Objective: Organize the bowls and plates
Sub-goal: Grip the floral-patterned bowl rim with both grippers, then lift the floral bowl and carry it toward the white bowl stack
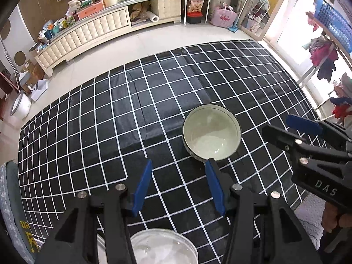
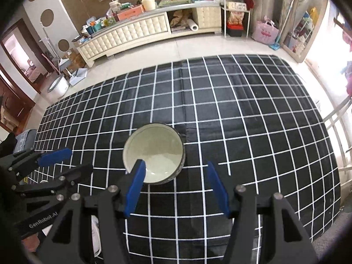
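While both tools hang over the black cloth (image 2: 242,114) with its white grid that covers the desk, a pale green bowl (image 2: 154,153) with a dark patterned outer wall stands upright on it, near the middle of the near half. The left hand-held gripper (image 1: 179,183) has its blue pads apart with only cloth between them, the bowl (image 1: 211,132) just beyond its right pad. The right hand-held gripper (image 2: 176,186) also has its jaws spread and nothing clamped; its left pad overlaps the bowl's near rim in the picture. A white dish (image 1: 162,250) lies at the near edge under the left tool.
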`<state>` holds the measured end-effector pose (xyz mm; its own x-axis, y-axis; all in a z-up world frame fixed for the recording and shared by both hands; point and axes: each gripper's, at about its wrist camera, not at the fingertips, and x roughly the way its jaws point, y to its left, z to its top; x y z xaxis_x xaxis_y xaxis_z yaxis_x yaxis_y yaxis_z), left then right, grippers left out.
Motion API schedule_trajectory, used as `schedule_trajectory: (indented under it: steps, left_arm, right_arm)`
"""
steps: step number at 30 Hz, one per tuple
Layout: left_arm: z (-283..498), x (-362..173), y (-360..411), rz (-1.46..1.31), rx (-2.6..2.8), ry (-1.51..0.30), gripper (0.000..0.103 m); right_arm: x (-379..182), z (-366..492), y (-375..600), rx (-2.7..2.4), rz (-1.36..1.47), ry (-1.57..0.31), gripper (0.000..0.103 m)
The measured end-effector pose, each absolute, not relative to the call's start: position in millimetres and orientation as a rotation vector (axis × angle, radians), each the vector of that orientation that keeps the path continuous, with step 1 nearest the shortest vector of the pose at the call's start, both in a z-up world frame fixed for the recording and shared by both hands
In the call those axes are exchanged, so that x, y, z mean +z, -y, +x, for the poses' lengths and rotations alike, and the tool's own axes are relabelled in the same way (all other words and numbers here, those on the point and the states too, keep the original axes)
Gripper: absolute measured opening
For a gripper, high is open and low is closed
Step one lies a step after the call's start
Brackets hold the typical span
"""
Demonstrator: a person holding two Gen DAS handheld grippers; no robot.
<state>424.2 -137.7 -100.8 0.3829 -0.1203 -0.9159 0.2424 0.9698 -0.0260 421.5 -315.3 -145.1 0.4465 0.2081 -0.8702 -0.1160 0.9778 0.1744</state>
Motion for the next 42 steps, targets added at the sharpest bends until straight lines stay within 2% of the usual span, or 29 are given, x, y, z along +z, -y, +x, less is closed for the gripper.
schedule_trajectory:
  steps: [25, 30, 36, 42]
  left_arm:
    - [484, -174, 169, 0.177, -0.251, -1.252, 0.046]
    - [492, -182, 162, 0.144, -0.263, -1.276, 0.032]
    - [496, -196, 161, 0.144, -0.275, -1.309, 0.027]
    - [503, -206, 164, 0.139, -0.299, -1.321, 0.017]
  right_arm:
    - [-209, 460, 313, 0.243, 0.126, -1.198, 0.062]
    - [-218, 461, 313, 0.235, 0.127, -1.208, 0.044]
    - [-217, 456, 314, 0.265, 0.127, -1.206, 0.033]
    - [-219, 459, 301, 0.272, 0.135, -1.221, 0.026]
